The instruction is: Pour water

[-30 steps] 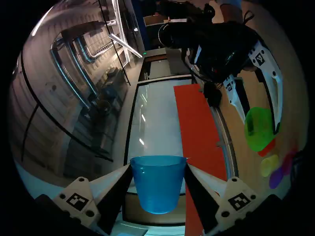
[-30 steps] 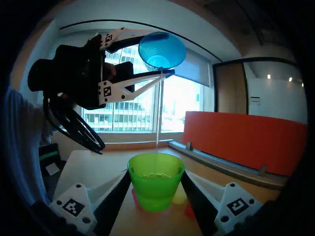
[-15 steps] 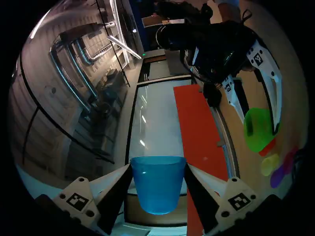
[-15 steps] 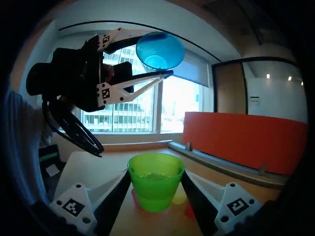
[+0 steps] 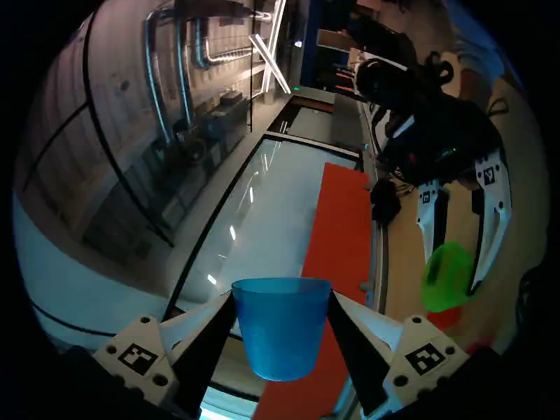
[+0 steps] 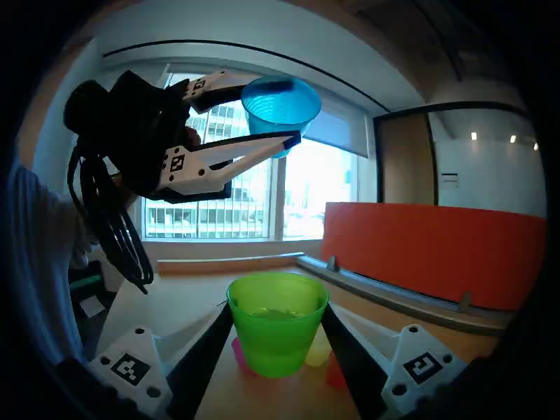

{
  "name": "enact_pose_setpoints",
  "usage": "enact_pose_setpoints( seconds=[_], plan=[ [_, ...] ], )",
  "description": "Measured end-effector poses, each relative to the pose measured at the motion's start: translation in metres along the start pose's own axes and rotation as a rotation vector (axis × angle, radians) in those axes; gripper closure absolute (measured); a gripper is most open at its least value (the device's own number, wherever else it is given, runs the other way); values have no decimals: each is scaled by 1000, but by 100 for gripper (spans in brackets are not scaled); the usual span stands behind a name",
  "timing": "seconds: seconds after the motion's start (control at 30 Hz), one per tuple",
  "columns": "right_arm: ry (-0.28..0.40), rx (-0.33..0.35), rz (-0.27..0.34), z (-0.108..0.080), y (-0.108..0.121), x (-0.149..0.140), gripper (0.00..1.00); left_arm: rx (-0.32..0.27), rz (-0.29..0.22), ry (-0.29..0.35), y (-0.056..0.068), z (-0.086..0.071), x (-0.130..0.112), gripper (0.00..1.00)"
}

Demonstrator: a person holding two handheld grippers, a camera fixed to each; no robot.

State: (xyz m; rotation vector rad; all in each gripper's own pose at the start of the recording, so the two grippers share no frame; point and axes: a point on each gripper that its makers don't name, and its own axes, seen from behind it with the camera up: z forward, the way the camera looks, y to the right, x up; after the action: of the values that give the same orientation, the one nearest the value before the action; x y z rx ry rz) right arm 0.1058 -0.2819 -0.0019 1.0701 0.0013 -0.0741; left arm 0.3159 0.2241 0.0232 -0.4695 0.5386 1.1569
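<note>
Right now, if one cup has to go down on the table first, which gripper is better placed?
Right, probably. The right gripper holds the green cup upright and low over the table; the left gripper holds the blue cup tipped, high above it.

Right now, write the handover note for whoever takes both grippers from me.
Left gripper: shut on the blue cup, held high and tipped. In the right gripper view it is above the green cup.
Right gripper: shut on the green cup, upright over the wooden table.
Done: water sits in the green cup; no stream falls between the cups.
Left: I cannot tell whether the blue cup is empty. If it is, probably right it and set both cups down; if not, tip again over the green cup.
</note>
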Motion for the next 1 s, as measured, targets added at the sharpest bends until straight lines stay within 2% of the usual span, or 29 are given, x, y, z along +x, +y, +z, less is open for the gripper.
enact_pose_setpoints(
  seconds=[0.13,0.4,0.67,0.8,1.0],
  plan=[
    [4,-3,1,-2,0,2,11,-8,-136,-16,3,0,-10,13],
    [6,-10,0,-5,1,4,11,-30,-374,-50,12,-4,-25,13],
    [17,-18,6,-9,4,8,11,-80,-626,-102,23,-3,-40,13],
    [19,-21,7,-11,6,8,11,-109,-713,-122,26,-3,-44,13],
    [21,-22,12,-15,8,7,11,-142,-784,-147,35,-4,-48,13]
  ],
)
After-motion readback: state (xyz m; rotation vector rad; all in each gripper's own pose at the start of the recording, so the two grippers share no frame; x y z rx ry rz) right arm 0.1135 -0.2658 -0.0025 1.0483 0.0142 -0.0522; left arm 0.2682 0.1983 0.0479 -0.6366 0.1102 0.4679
